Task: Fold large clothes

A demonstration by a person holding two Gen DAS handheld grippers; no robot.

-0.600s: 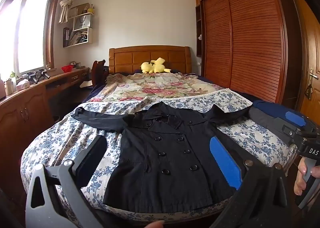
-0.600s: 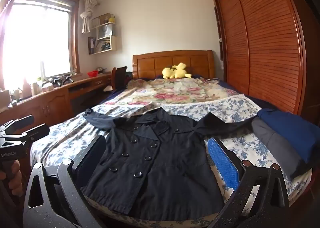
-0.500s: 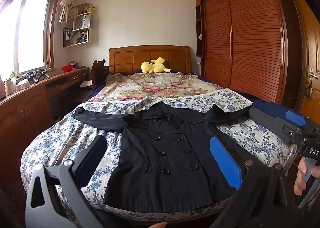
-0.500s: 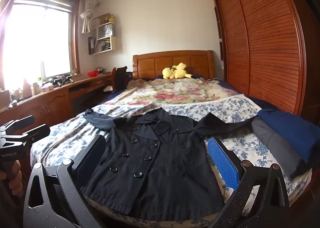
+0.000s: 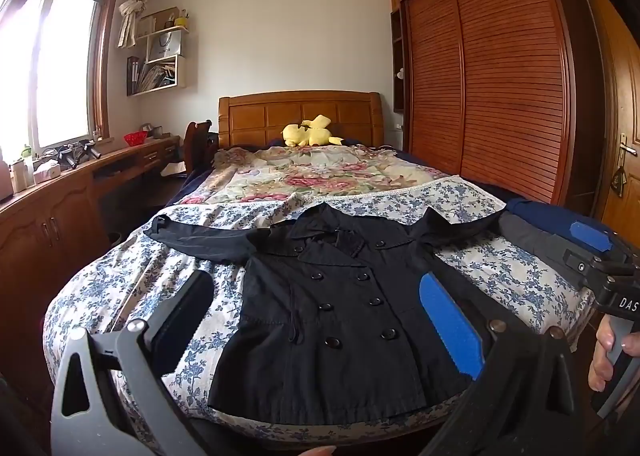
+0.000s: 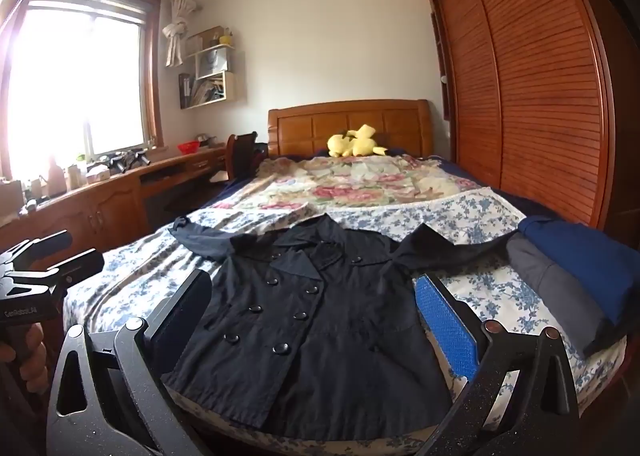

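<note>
A black coat lies flat on the bed, buttons up, sleeves spread toward 10 and 2 o'clock. The left hand-held gripper and right hand-held gripper are both wide open, holding nothing, above the coat's bottom edge.

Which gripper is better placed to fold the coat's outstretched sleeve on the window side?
Left. The left gripper hangs open toward the window side, nearer that sleeve of the black coat; the right gripper sits toward the wardrobe side.
</note>
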